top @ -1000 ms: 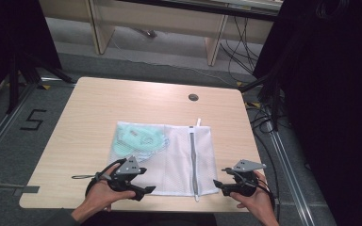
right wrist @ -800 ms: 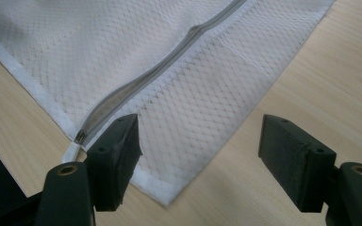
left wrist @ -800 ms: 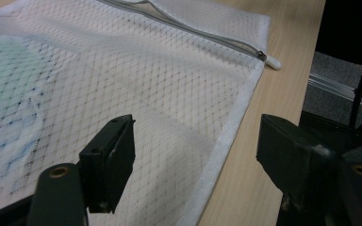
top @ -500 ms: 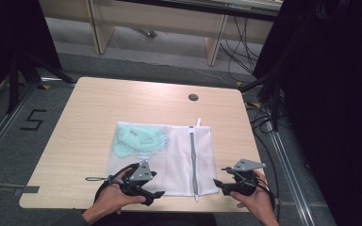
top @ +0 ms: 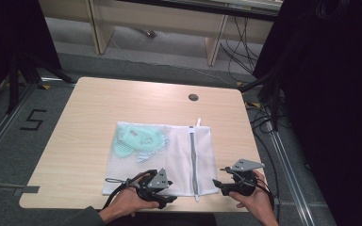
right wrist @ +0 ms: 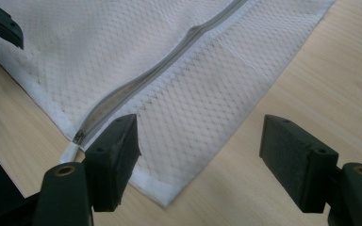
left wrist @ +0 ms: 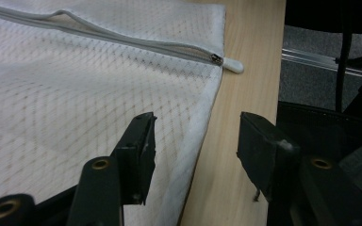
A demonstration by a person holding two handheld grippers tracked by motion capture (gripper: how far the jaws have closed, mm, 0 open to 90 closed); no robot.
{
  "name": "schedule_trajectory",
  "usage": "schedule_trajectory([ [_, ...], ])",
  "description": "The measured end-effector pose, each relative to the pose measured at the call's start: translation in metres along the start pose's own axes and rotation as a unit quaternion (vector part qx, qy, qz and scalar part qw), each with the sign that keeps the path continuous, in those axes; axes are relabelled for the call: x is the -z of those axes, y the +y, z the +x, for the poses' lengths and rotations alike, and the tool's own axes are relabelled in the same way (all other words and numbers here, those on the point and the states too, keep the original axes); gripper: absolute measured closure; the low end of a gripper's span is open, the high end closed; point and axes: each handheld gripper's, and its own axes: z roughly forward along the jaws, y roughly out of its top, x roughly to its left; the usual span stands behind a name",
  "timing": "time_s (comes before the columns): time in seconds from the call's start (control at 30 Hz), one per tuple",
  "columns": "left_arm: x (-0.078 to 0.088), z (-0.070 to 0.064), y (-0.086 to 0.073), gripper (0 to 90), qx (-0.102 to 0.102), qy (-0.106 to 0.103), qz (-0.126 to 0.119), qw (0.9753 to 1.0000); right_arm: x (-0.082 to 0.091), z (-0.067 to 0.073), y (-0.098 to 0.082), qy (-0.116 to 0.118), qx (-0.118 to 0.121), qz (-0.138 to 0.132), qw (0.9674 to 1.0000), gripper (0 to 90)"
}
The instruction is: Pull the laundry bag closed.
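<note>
Two grippers at mesh laundry bag (top: 169, 155) near edge, both gaping, nothing held
Left gripper (left wrist: 193, 150) jaws just been closing astride hem, may pinch one layer only; right gripper (right wrist: 198, 155) wide, could snag zipper (right wrist: 165, 66)

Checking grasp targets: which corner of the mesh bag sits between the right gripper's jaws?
The near right corner of the mesh bag, just past the zipper; the right gripper is open around it, not pinching.
</note>
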Motion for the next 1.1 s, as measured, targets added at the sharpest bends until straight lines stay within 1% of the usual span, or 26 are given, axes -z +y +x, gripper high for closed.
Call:
schedule_trajectory([
  [0.07, -0.005, 0.000, 0.003, 49.6, -0.003, -0.004, 0.001, 1.0000, 0.000, 0.000, 0.000, 0.003, -0.007, 0.012, 0.9999, 29.1],
  [0.1, -0.009, 0.000, 0.005, 49.6, 0.000, -0.008, -0.001, 1.0000, 0.000, 0.000, 0.000, 0.003, -0.007, 0.012, 0.9999, 29.1],
  [0.13, -0.013, -0.001, 0.010, 52.5, 0.010, -0.025, -0.007, 0.9996, 0.001, 0.001, 0.000, 0.003, -0.006, 0.014, 0.9999, 29.1],
  [0.17, -0.013, -0.001, 0.010, 53.7, 0.010, -0.025, -0.007, 0.9996, 0.001, 0.001, 0.000, 0.003, -0.006, 0.014, 0.9999, 29.1],
  [0.2, -0.016, -0.002, 0.012, 54.0, 0.012, -0.031, -0.008, 0.9994, -0.002, 0.002, -0.001, 0.003, -0.009, 0.005, 0.9999, 29.1],
  [0.27, -0.024, -0.001, 0.016, 54.7, -0.010, -0.022, 0.006, 0.9997, -0.001, 0.002, -0.001, 0.002, -0.006, 0.009, 0.9999, 29.0],
  [0.3, -0.024, -0.001, 0.016, 54.7, -0.010, -0.022, 0.006, 0.9997, -0.001, 0.001, -0.001, 0.002, -0.006, 0.009, 0.9999, 29.0],
  [0.33, -0.029, 0.000, 0.016, 54.7, -0.009, -0.024, 0.014, 0.9996, -0.001, 0.001, -0.001, 0.003, -0.006, 0.009, 0.9999, 29.0],
  [0.37, -0.031, 0.000, 0.016, 54.3, -0.006, -0.023, 0.020, 0.9995, -0.001, -0.001, 0.000, 0.004, 0.002, 0.009, 0.9999, 29.0],
  [0.4, -0.031, 0.000, 0.016, 53.8, -0.006, -0.023, 0.020, 0.9995, 0.000, 0.001, -0.001, 0.007, -0.009, 0.017, 0.9998, 29.0],
  [0.47, -0.034, 0.002, 0.017, 53.8, -0.011, -0.024, 0.036, 0.9990, -0.001, 0.001, -0.001, 0.001, -0.005, 0.014, 0.9999, 29.0],
  [0.5, -0.034, 0.002, 0.017, 53.8, -0.011, -0.024, 0.036, 0.9990, -0.001, 0.001, -0.001, 0.001, -0.005, 0.014, 0.9999, 29.0],
  [0.53, -0.036, 0.002, 0.018, 53.7, -0.015, -0.023, 0.038, 0.9989, -0.001, 0.000, 0.000, -0.002, 0.005, 0.012, 0.9999, 29.0],
  [0.6, -0.038, 0.002, 0.018, 54.3, -0.018, -0.022, 0.042, 0.9987, -0.001, 0.001, -0.001, 0.000, -0.002, 0.012, 0.9999, 29.0],
  [0.63, -0.040, 0.001, 0.019, 55.2, -0.024, -0.021, 0.046, 0.9984, -0.001, 0.001, -0.001, 0.000, 0.005, 0.015, 0.9999, 29.0],
  [0.67, -0.041, 0.000, 0.020, 56.9, -0.027, -0.020, 0.048, 0.9983, -0.001, 0.003, -0.001, 0.000, 0.000, 0.012, 0.9999, 29.0],
  [0.7, -0.044, 0.001, 0.021, 59.1, -0.026, -0.027, 0.043, 0.9984, -0.002, 0.002, -0.001, -0.001, 0.008, 0.008, 0.9999, 29.0],
  [0.73, -0.045, 0.001, 0.022, 61.5, -0.033, -0.026, 0.044, 0.9982, -0.002, 0.002, 0.000, 0.001, 0.003, 0.007, 1.0000, 29.0],
  [0.77, -0.045, 0.002, 0.023, 63.4, -0.041, -0.024, 0.047, 0.9978, -0.002, 0.001, 0.000, 0.003, 0.009, 0.013, 0.9999, 29.1],
  [0.83, -0.046, 0.002, 0.024, 65.7, -0.046, -0.023, 0.051, 0.9974, -0.001, 0.001, 0.000, 0.002, 0.008, 0.020, 0.9998, 29.0],
  [0.87, -0.046, 0.003, 0.024, 67.6, -0.047, -0.022, 0.051, 0.9974, 0.000, 0.001, 0.000, 0.000, 0.010, 0.019, 0.9998, 29.0],
  [0.9, -0.045, 0.003, 0.024, 70.1, -0.046, -0.024, 0.050, 0.9974, -0.002, 0.003, -0.001, -0.002, 0.004, 0.009, 0.9999, 29.0],
  [0.97, -0.045, 0.003, 0.023, 78.7, -0.051, -0.022, 0.047, 0.9974, -0.002, 0.002, -0.001, 0.001, 0.007, 0.010, 0.9999, 29.0],
  [1.0, -0.046, 0.001, 0.023, 82.1, -0.059, -0.015, 0.043, 0.9973, -0.003, 0.002, -0.001, -0.001, 0.006, 0.013, 0.9999, 29.1],
  [1.07, -0.046, 0.001, 0.023, 84.2, -0.059, -0.013, 0.041, 0.9973, -0.002, 0.001, 0.000, 0.000, 0.010, 0.016, 0.9998, 29.0],
  [1.1, -0.046, 0.002, 0.022, 86.0, -0.055, -0.014, 0.039, 0.9976, -0.001, 0.002, 0.000, 0.002, 0.012, 0.020, 0.9997, 29.1],
])
